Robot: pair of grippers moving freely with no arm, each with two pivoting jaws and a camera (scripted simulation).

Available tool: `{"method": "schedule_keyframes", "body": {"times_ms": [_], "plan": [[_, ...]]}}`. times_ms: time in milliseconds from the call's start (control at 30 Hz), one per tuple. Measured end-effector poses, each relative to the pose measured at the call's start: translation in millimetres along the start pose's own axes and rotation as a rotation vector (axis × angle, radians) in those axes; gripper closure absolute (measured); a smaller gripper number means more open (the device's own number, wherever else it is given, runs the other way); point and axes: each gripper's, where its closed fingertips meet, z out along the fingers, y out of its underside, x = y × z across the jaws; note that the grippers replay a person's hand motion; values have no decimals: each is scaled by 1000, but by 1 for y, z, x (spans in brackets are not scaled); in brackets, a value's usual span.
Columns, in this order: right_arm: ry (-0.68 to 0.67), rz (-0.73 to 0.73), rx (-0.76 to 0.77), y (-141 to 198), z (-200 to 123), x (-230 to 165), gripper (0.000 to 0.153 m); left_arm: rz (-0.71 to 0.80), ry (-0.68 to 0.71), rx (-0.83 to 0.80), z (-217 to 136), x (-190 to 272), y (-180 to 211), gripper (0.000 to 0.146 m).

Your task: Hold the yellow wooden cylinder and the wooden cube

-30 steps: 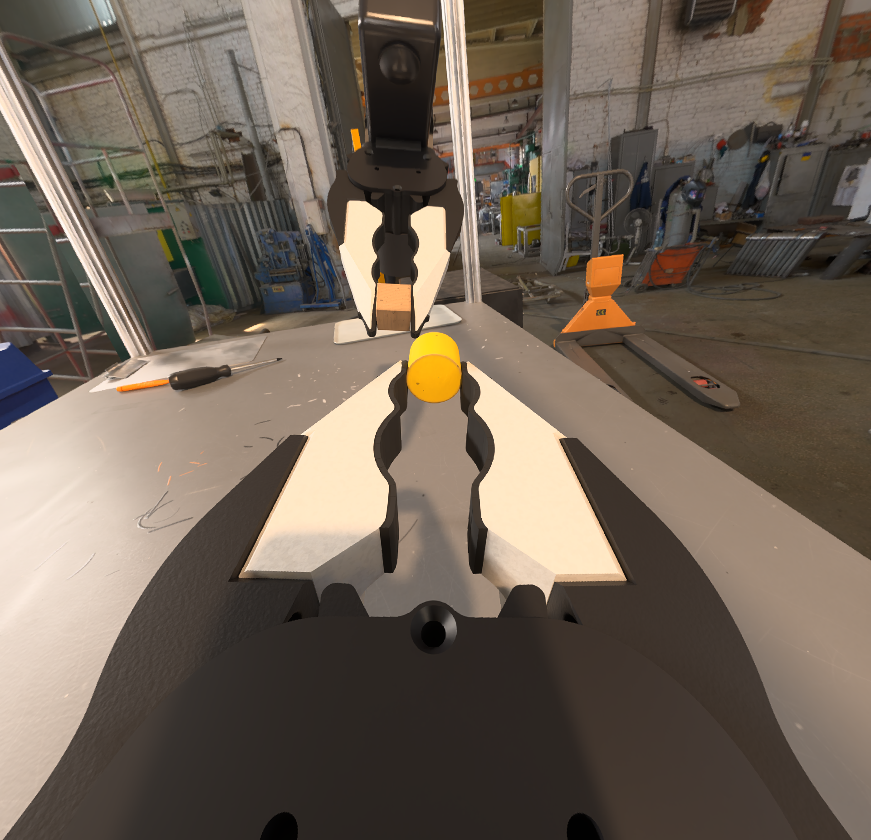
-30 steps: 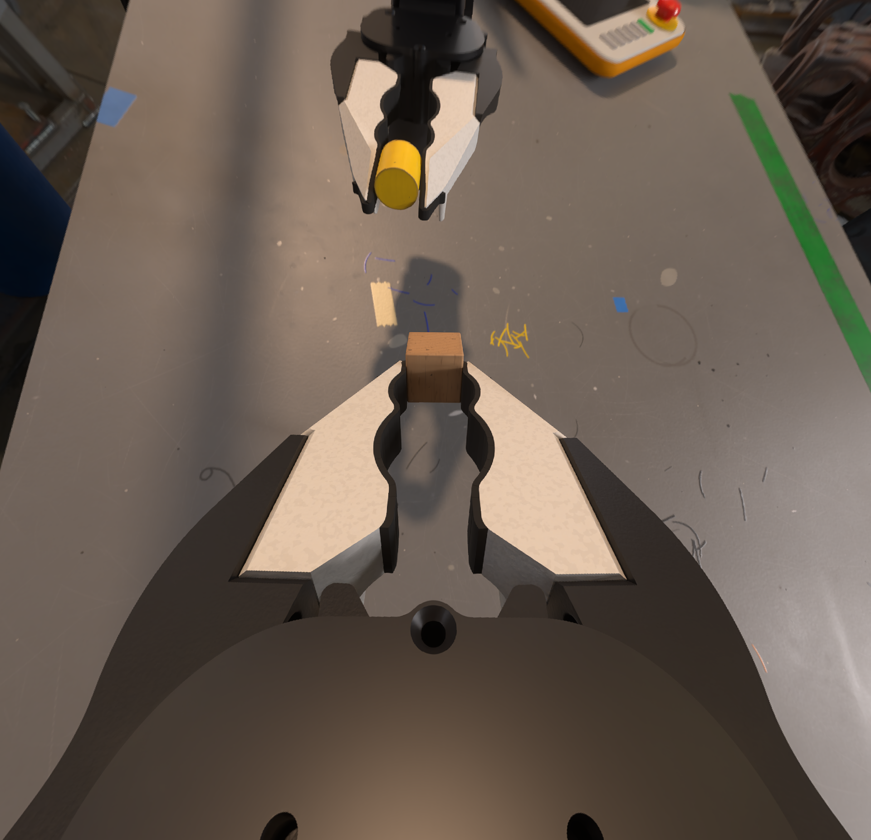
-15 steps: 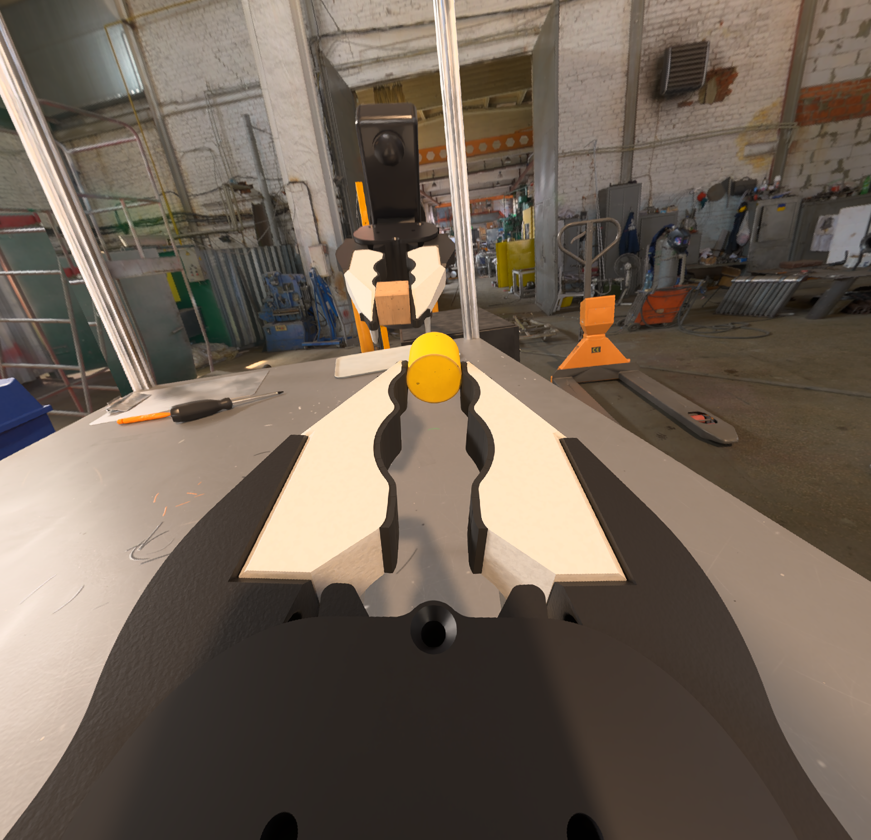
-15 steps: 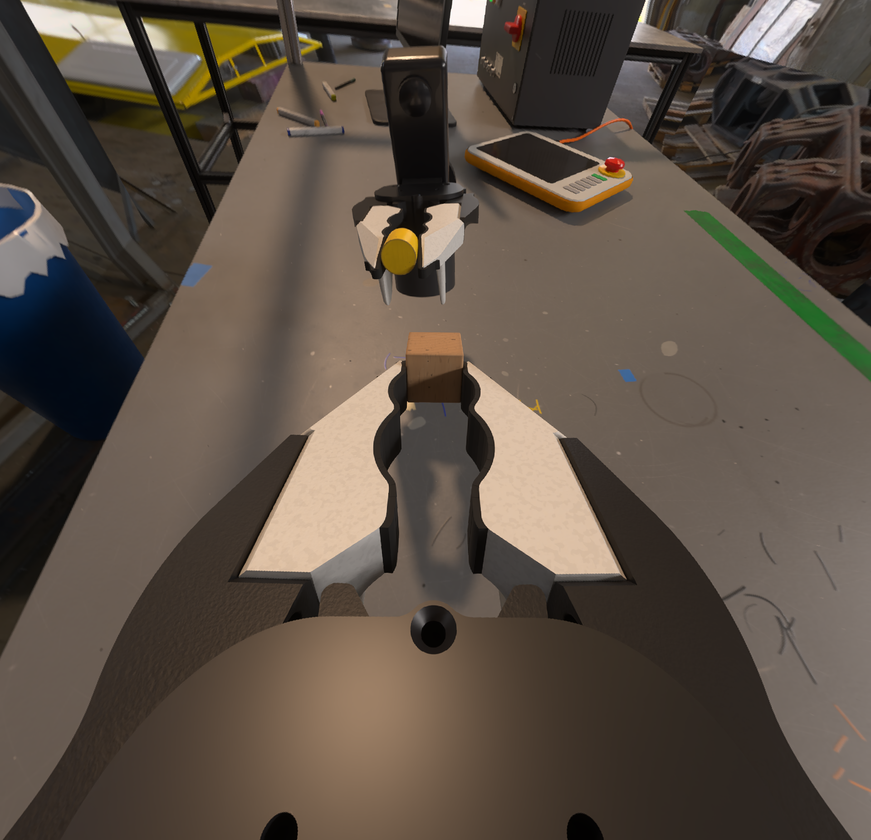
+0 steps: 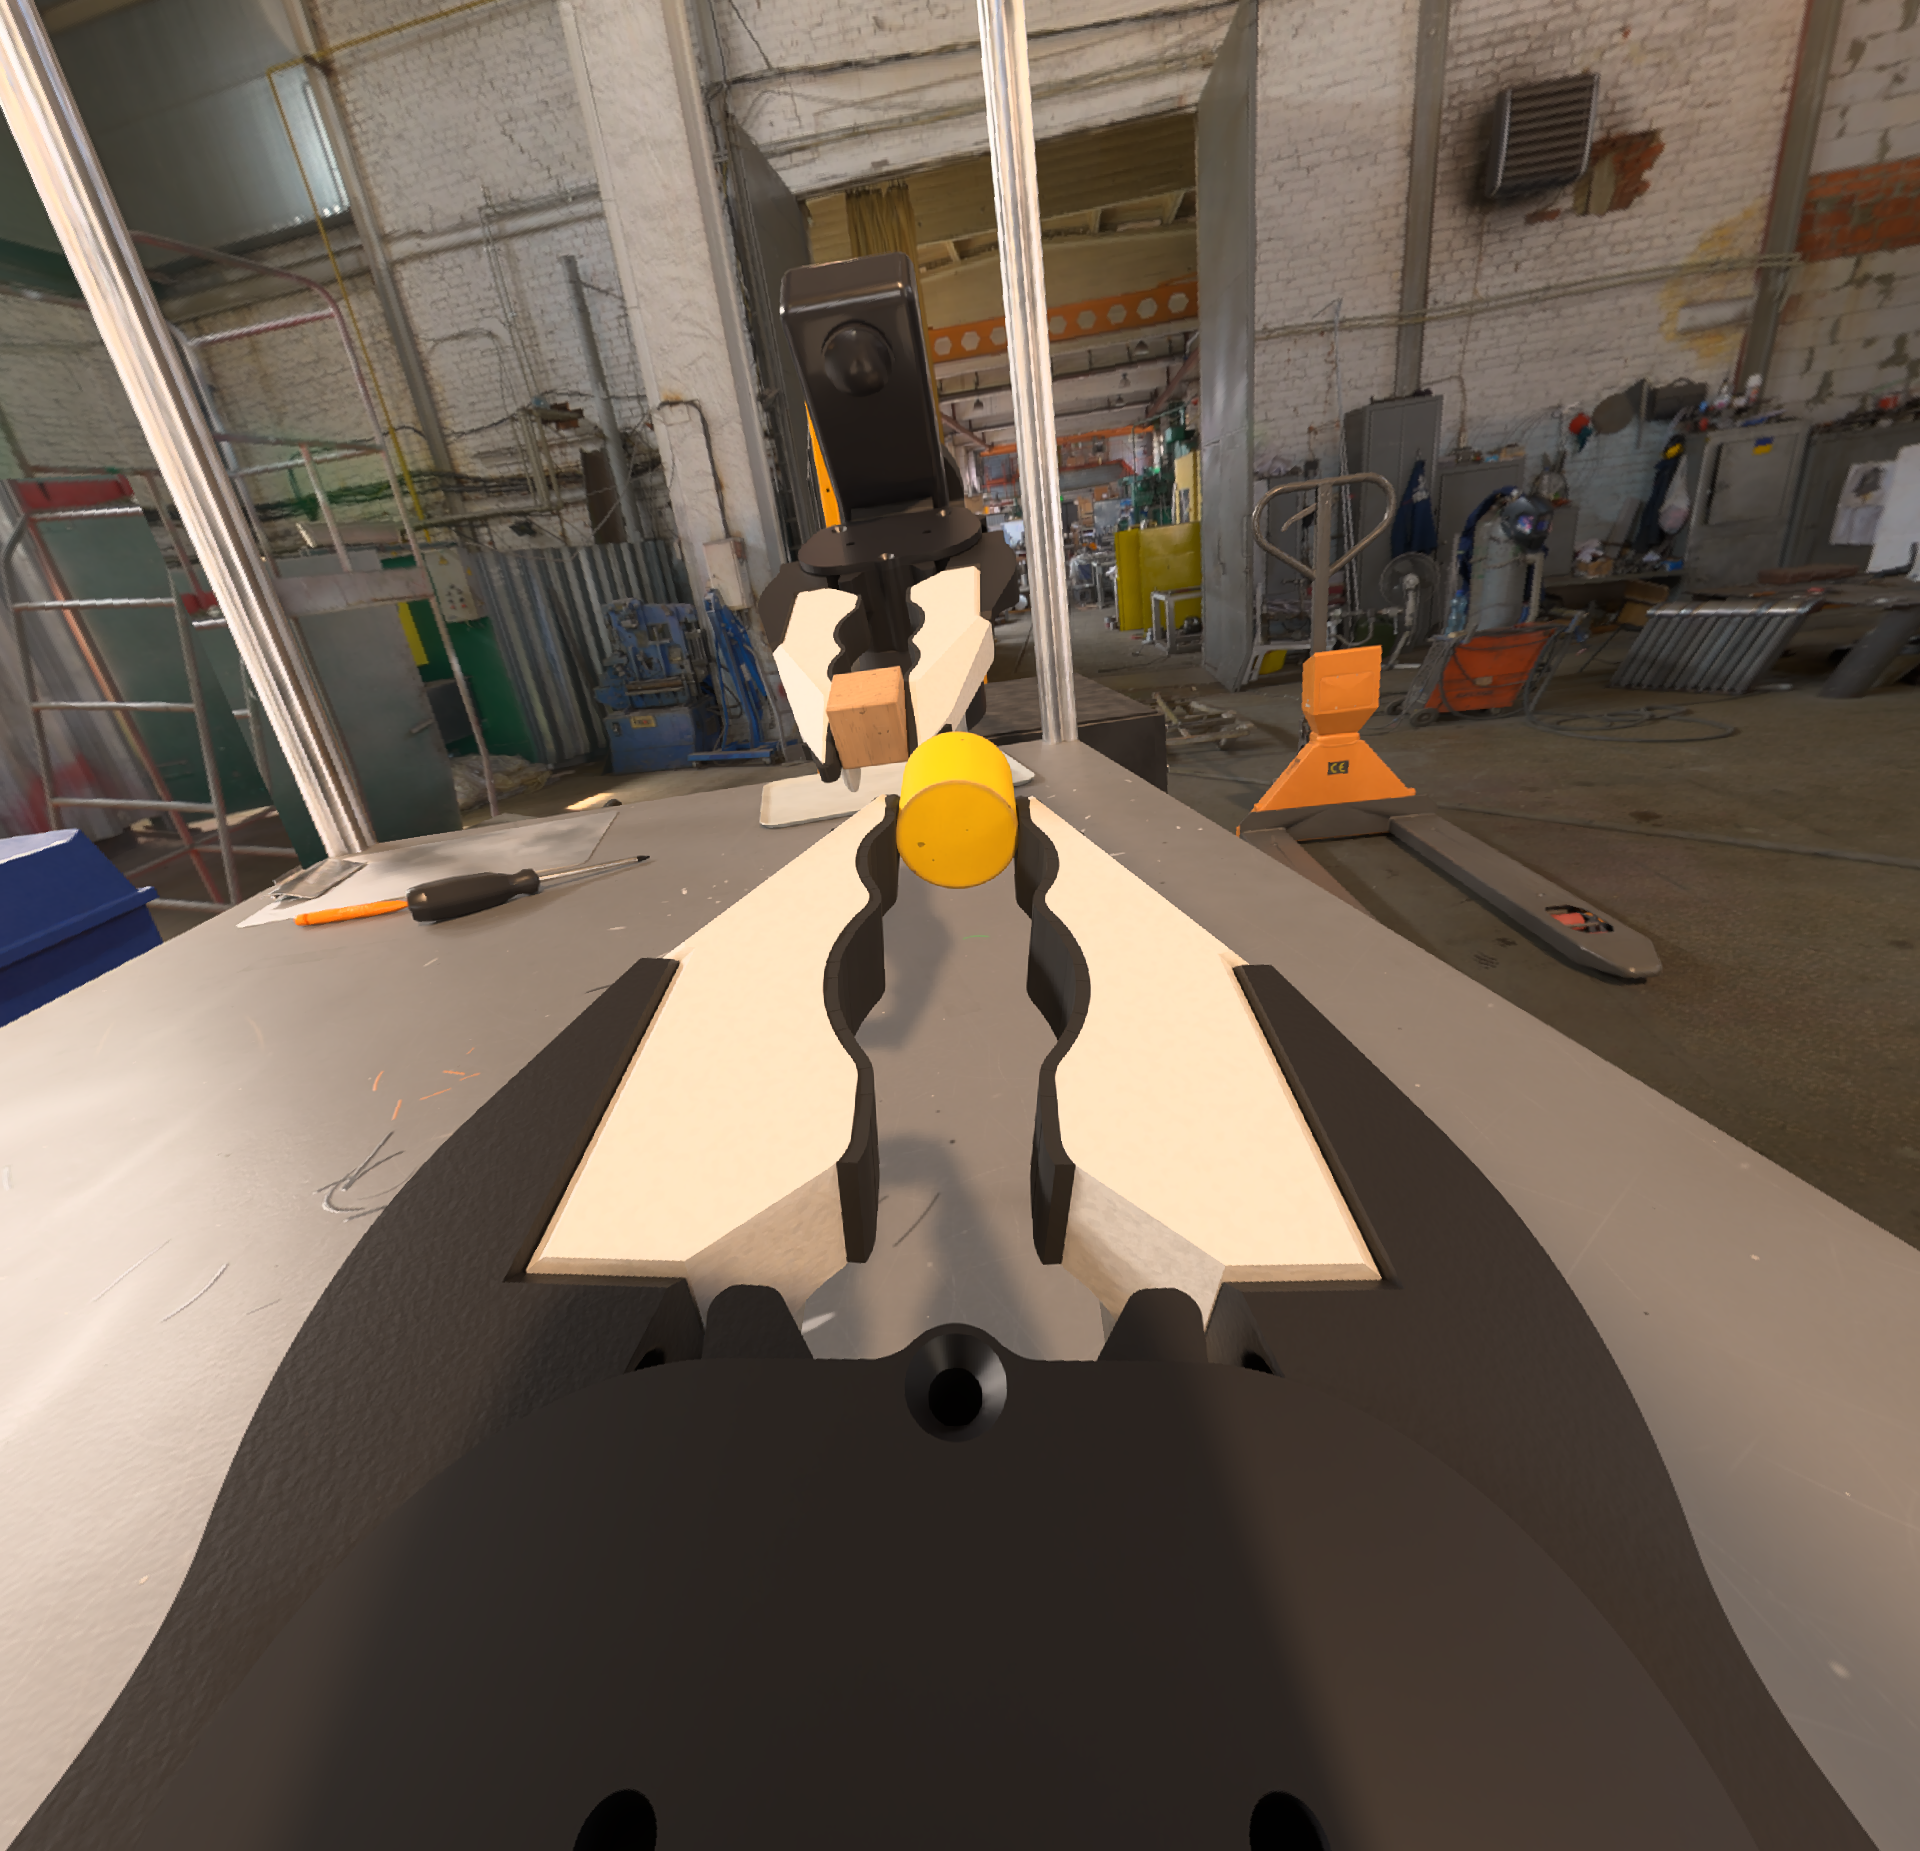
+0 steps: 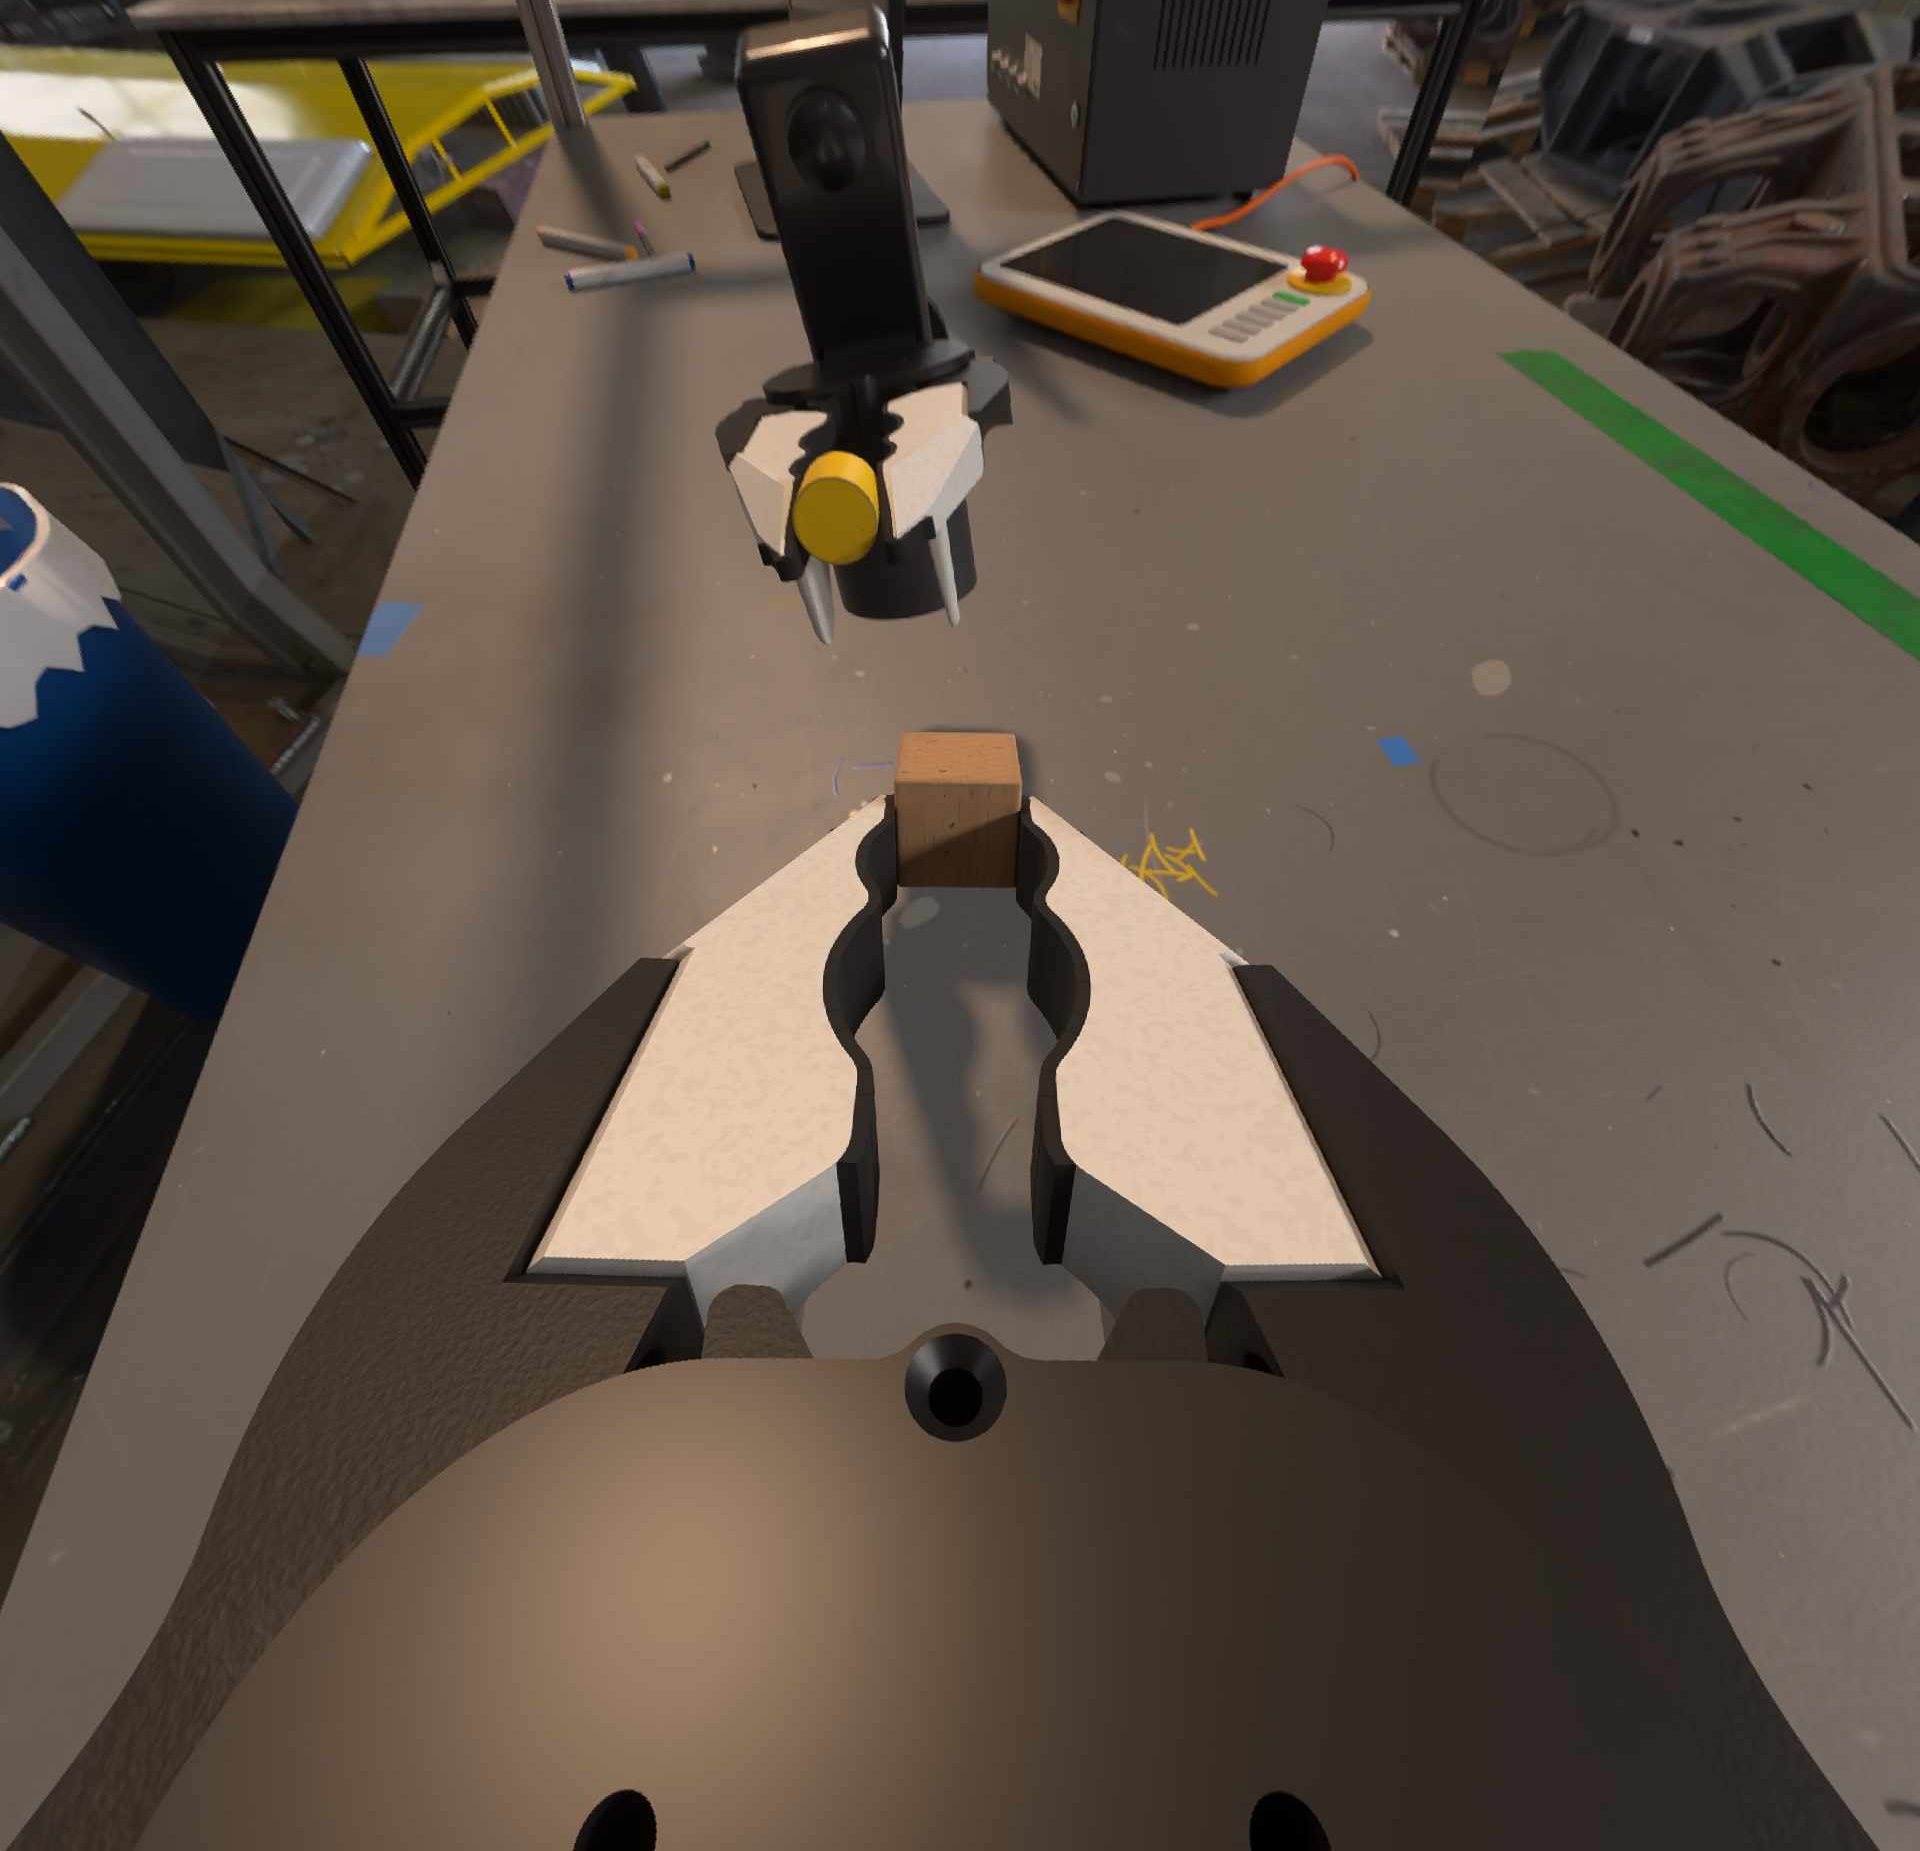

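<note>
My left gripper [image 5: 956,825] is shut on the yellow wooden cylinder [image 5: 956,809], held lengthwise between the fingertips above the grey table [image 5: 260,1095]. My right gripper [image 6: 956,825] is shut on the wooden cube [image 6: 956,809], also held above the table [image 6: 1351,1022]. The two grippers face each other. The right gripper with the cube [image 5: 864,715] shows just beyond the cylinder in the left wrist view. The left gripper with the cylinder [image 6: 836,508] shows farther off, tilted, in the right wrist view.
A screwdriver [image 5: 488,892] and an orange pencil [image 5: 348,911] lie at the table's left. A pendant controller [image 6: 1174,295], a grey control box [image 6: 1164,56] and several markers [image 6: 623,263] lie at the far end. A green tape strip [image 6: 1714,497] runs along the right edge. A blue barrel [image 6: 94,793] stands beside the table.
Both grippers rose and levelled off, still holding their pieces. After drawing apart, they have come nearer each other again, and each now looks tilted to the other.
</note>
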Motion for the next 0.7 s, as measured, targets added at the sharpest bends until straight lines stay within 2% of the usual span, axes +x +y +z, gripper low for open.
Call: {"method": "schedule_keyframes", "body": {"times_ms": [367, 633, 700], "plan": [[32, -40, 23, 1, 4, 2, 131, 19, -6, -3, -2, 0, 0, 125], [61, -111, -133, 9, 1, 3, 131, 42, -19, -66, 0, 0, 5, 125], [66, -170, -175, 8, -3, 4, 131, 53, -28, -102, 1, -1, 8, 125]]}}
